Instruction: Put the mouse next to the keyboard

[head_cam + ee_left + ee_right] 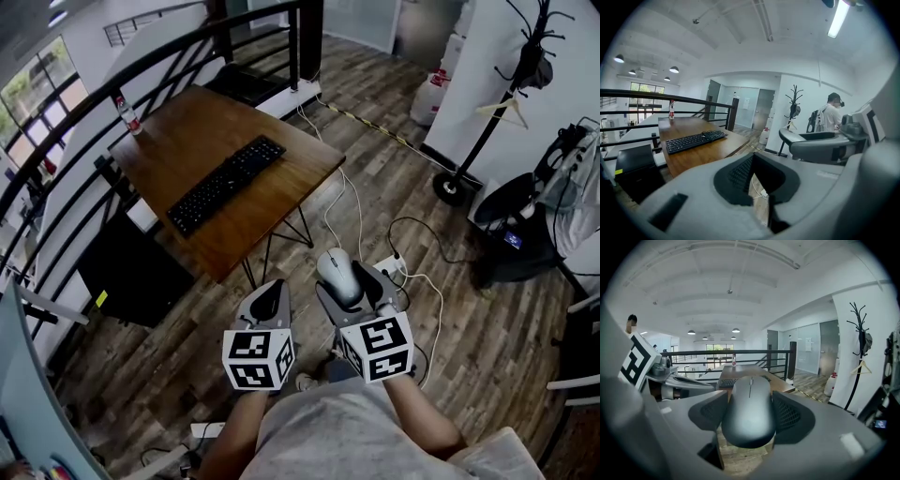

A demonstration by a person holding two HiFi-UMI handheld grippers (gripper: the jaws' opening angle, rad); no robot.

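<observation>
A grey mouse [337, 275] hangs in the air over the wooden floor with my right gripper [352, 283] shut on it. In the right gripper view the mouse [750, 408] fills the space between the jaws, and both pads [790, 414] press on its sides. A black keyboard [225, 183] lies slantwise on the brown wooden table [272, 202], ahead and to the left of both grippers. My left gripper [272, 292] is beside the right one, its jaws drawn together with nothing between them. The left gripper view shows the keyboard [693, 139] on the table [708, 152].
A small bottle [127, 114] stands at the table's far left corner. A black railing [112, 80] curves behind the table and a black box [131, 272] sits below it. Cables [375, 234] trail over the floor. A coat rack [506, 94] stands at the right. A person [832, 117] stands far off.
</observation>
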